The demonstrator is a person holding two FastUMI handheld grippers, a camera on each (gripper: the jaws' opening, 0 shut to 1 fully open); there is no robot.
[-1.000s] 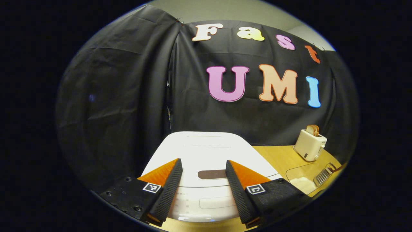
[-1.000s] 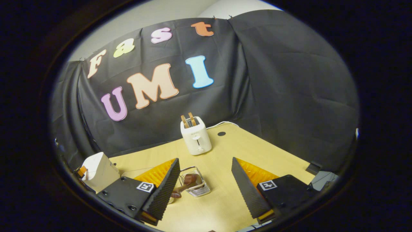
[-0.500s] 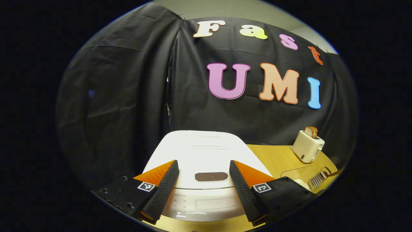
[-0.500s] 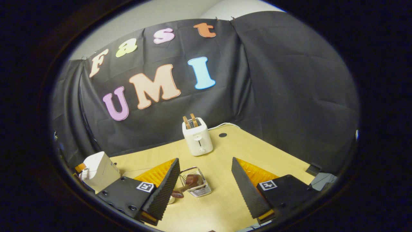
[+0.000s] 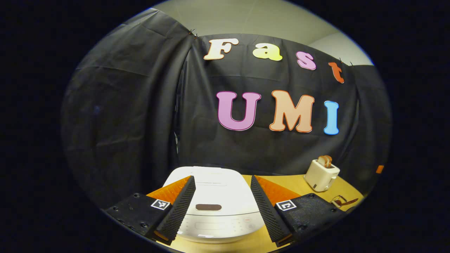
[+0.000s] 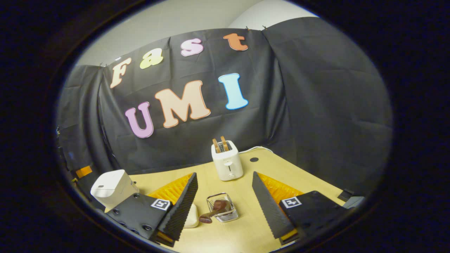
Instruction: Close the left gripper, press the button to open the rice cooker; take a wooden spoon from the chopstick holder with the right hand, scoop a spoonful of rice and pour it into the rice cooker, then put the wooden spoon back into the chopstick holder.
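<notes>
The white rice cooker (image 5: 211, 196) stands with its lid down, a dark oval button (image 5: 208, 207) on the front of the lid. My left gripper (image 5: 222, 207) is open, its fingers on either side of the cooker's front and held off it. In the right gripper view the cooker (image 6: 112, 188) is at the far left. A wire chopstick holder (image 6: 222, 207) stands on the table with a brown wooden spoon (image 6: 212, 213) leaning out of it. My right gripper (image 6: 225, 207) is open, above and short of the holder, with nothing between its fingers.
A white toaster (image 6: 227, 163) with two slices in it stands behind the holder near the black cloth wall, and it is at the right (image 5: 321, 174) in the left gripper view. A pale rounded object (image 6: 192, 216) lies left of the holder, partly hidden. The wooden table (image 6: 246, 225) runs right.
The left gripper has drawn back and up from the rice cooker, which now looks smaller and lower. The right gripper has also pulled back slightly. Both grippers stay open.
</notes>
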